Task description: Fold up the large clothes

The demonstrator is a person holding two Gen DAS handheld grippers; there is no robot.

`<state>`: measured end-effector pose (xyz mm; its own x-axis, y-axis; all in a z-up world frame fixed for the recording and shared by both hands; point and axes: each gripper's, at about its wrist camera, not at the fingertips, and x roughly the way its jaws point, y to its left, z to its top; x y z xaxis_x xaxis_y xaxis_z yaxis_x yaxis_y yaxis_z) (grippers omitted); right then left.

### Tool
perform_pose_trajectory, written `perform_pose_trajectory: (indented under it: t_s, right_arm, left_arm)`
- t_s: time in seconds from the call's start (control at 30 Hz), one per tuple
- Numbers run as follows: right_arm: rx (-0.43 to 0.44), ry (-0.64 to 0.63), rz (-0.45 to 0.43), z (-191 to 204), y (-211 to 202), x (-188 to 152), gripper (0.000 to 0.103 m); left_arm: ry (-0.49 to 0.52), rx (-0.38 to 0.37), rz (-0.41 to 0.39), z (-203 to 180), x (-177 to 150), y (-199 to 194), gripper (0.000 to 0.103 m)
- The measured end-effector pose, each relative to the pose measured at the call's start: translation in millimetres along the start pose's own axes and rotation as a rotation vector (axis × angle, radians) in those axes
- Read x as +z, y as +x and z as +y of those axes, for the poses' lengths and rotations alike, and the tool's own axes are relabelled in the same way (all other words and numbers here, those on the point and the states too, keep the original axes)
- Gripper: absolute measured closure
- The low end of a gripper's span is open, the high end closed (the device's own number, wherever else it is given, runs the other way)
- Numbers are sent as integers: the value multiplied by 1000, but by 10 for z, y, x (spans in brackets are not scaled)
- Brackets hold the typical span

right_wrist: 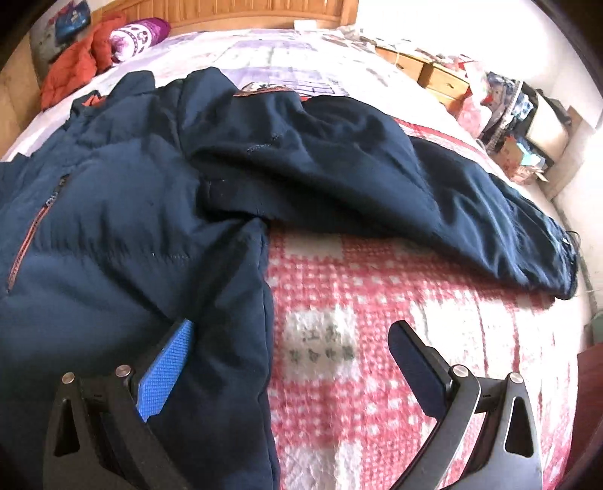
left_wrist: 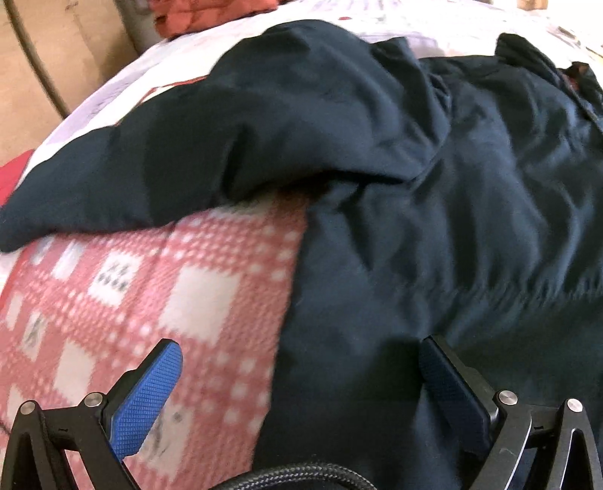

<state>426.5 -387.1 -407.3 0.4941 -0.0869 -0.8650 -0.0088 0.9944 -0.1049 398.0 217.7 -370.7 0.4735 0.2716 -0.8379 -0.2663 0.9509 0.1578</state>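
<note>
A large dark navy jacket (left_wrist: 433,211) lies spread on a bed with a red-and-white checked blanket (left_wrist: 158,286). Its left sleeve (left_wrist: 181,150) stretches out to the left. My left gripper (left_wrist: 301,350) is open, straddling the jacket's left side edge just above it. In the right wrist view the jacket body (right_wrist: 113,226) lies at left, with an orange-trimmed chest zip (right_wrist: 28,241), and its right sleeve (right_wrist: 414,181) stretches right toward the bed edge. My right gripper (right_wrist: 290,335) is open over the jacket's right side edge, holding nothing.
An orange garment (right_wrist: 71,71) and a purple patterned pillow (right_wrist: 135,35) lie at the bed's head by a wooden headboard (right_wrist: 264,13). Wooden drawers (right_wrist: 433,73) and cluttered boxes (right_wrist: 527,124) stand beyond the bed's right side. Cardboard (left_wrist: 56,68) stands left.
</note>
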Motion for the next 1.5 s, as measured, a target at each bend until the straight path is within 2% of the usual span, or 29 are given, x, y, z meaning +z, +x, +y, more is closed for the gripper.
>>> perform_pose_trajectory:
  t_s: [0.07, 0.2, 0.27, 0.37, 0.43, 0.5, 0.57, 0.63, 0.77, 0.87, 0.93, 1.0, 1.03, 1.07, 1.1, 1.17, 1.27, 1.33, 1.4, 1.43, 1.5]
  right_arm:
    - [-15, -21, -2, 128, -97, -27, 0]
    - [8, -100, -10, 206, -378, -277, 0]
    - [17, -57, 5, 64, -451, -360, 0]
    - [-30, 24, 30, -98, -520, -462, 0]
    - [-54, 28, 30, -150, -577, -479, 0]
    - [-63, -15, 9, -23, -737, -538, 0]
    - [-25, -75, -26, 153, -885, -567, 0]
    - [51, -144, -65, 529, -1085, -642, 0]
    - [261, -288, -59, 1464, -1334, -856, 0]
    - [311, -366, -16, 1810, -1331, -1067, 0]
    - [276, -365, -4, 1691, -1287, -1207, 0]
    - [248, -306, 4, 1380, -1306, -1307, 1]
    - [254, -294, 12, 1246, -1318, -1361, 9]
    - [253, -304, 22, 1116, -1370, -1430, 11]
    - [190, -320, 22, 1076, -1417, -1484, 9]
    - [197, -272, 36, 905, -1543, -1557, 8]
    - [169, -255, 37, 950, -1735, -1672, 8]
    - [229, -290, 42, 1122, -1863, -1863, 8]
    - [248, -356, 74, 1198, -1903, -2100, 8]
    - [236, -379, 81, 1197, -1916, -2235, 8]
    - [231, -330, 90, 1011, -1983, -2485, 8]
  left_arm:
    - [10, 6, 12, 35, -87, -69, 0]
    - [50, 10, 13, 134, -338, -200, 0]
    - [34, 15, 27, 241, -428, -222, 0]
    - [0, 27, 49, 298, -457, -230, 0]
    - [-7, 37, 50, 325, -514, -303, 0]
    - [18, 45, 28, 278, -549, -437, 0]
    - [30, -2, -5, 177, -600, -612, 0]
    - [43, -56, -22, 49, -683, -768, 0]
    - [97, -149, 19, -286, -975, -894, 0]
    - [120, -129, 61, -236, -1191, -802, 0]
    - [41, -160, 75, 50, -1261, -771, 0]
    - [6, -146, 93, 284, -1294, -757, 0]
    - [-9, -162, 104, 393, -1305, -755, 0]
    - [-2, -149, 111, 438, -1322, -773, 0]
    - [12, -105, 104, 500, -1343, -824, 0]
    - [14, -91, 83, 586, -1389, -968, 0]
    - [38, -133, 50, 503, -1557, -1280, 0]
    - [96, -161, 56, 371, -1733, -1395, 0]
    - [165, -145, 90, 261, -1924, -1393, 0]
    - [184, -136, 131, 285, -2076, -1349, 0]
    - [130, -132, 147, 486, -2207, -1348, 0]
